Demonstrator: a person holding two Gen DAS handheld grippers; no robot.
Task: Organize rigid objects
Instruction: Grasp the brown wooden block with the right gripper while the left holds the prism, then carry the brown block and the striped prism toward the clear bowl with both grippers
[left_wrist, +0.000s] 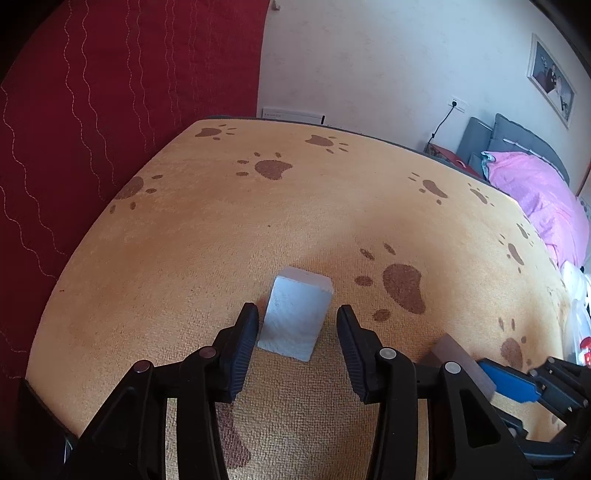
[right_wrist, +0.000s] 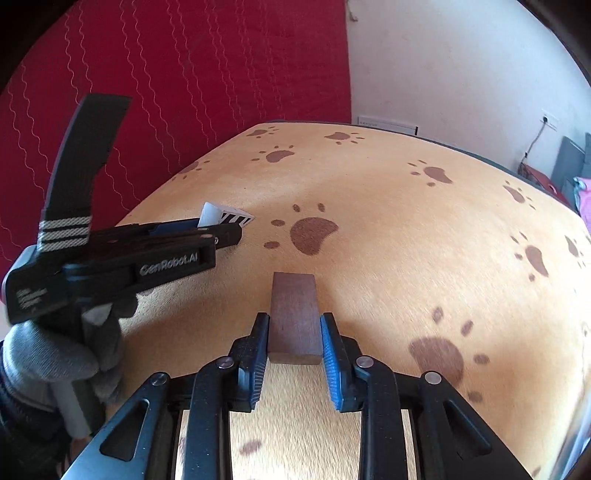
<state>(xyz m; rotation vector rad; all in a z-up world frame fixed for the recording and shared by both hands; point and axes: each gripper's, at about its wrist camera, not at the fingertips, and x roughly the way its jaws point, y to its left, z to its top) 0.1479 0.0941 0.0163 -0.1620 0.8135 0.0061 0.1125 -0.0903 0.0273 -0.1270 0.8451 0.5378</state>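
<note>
- Left gripper (left_wrist: 297, 326), left wrist view: jaws are standing spread apart, reaching forward over the paw-print mat (left_wrist: 207, 236); neither pad is touching anything.
- White block (left_wrist: 295, 314), same view: it is standing on the mat between the two spread fingers, closer to the left finger, with a clear gap to the right one.
- Brown wooden block (left_wrist: 460, 363), same view: it is lying on the mat to the right of the white block, partly hidden behind the left gripper's right finger.
- Right gripper (left_wrist: 517, 384), same view: its blue pad is lying against the brown block's right end.
- Red quilted cloth (left_wrist: 110, 92), same view: it is hanging beyond the mat's left edge.
- Pink bedding (left_wrist: 543, 199), same view: it is lying past the mat's right edge.

- Right gripper (right_wrist: 294, 341), right wrist view: jaws are pinching the brown wooden block (right_wrist: 294, 314), one pad on each long side, the block pointing away over the mat (right_wrist: 406, 229).
- Left gripper (right_wrist: 225, 230), same view: it is coming in from the mat's left side, held by a grey-gloved hand (right_wrist: 55, 350).
- White block (right_wrist: 210, 214), same view: it is showing just behind the left gripper's tip, near a black-and-white striped marker (right_wrist: 238, 218).
</note>
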